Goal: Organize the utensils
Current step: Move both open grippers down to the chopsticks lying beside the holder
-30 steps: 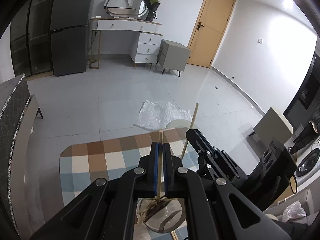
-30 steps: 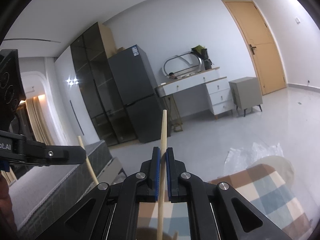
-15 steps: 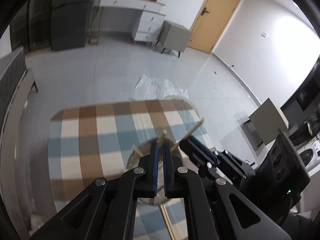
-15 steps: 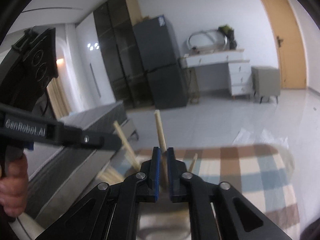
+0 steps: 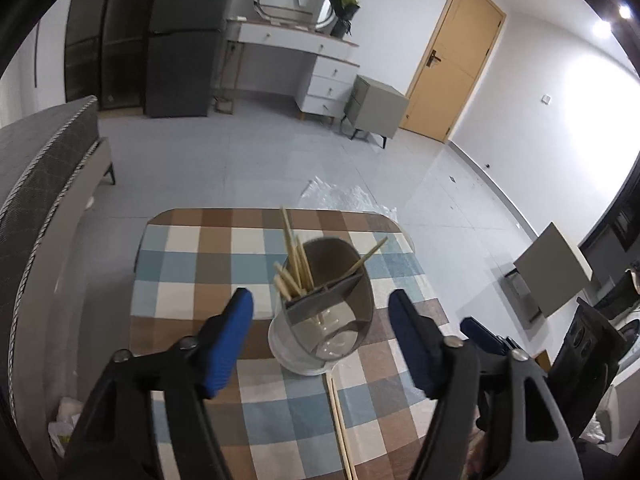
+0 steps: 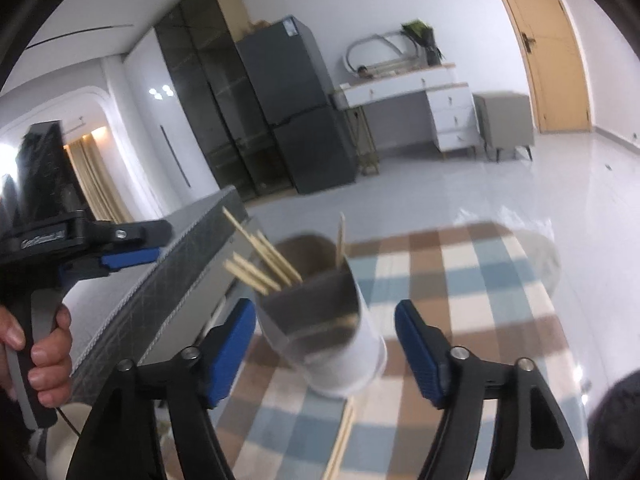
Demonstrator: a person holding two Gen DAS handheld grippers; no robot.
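Both the left hand-held gripper [image 5: 320, 312] and the right hand-held gripper [image 6: 325, 316] held a chopstick a moment ago and are now opening with nothing between their blue pads, so those chopsticks [image 5: 294, 268] stand in the cup [image 5: 322, 320] mid-frame on the checked bench [image 5: 192, 264], while two more [image 5: 340, 420] lie below it.

One holder [image 5: 326, 312] stands on one table [image 5: 188, 256]. About six chopsticks [image 5: 296, 268] stick from it; two more [image 5: 340, 420] lie flat.
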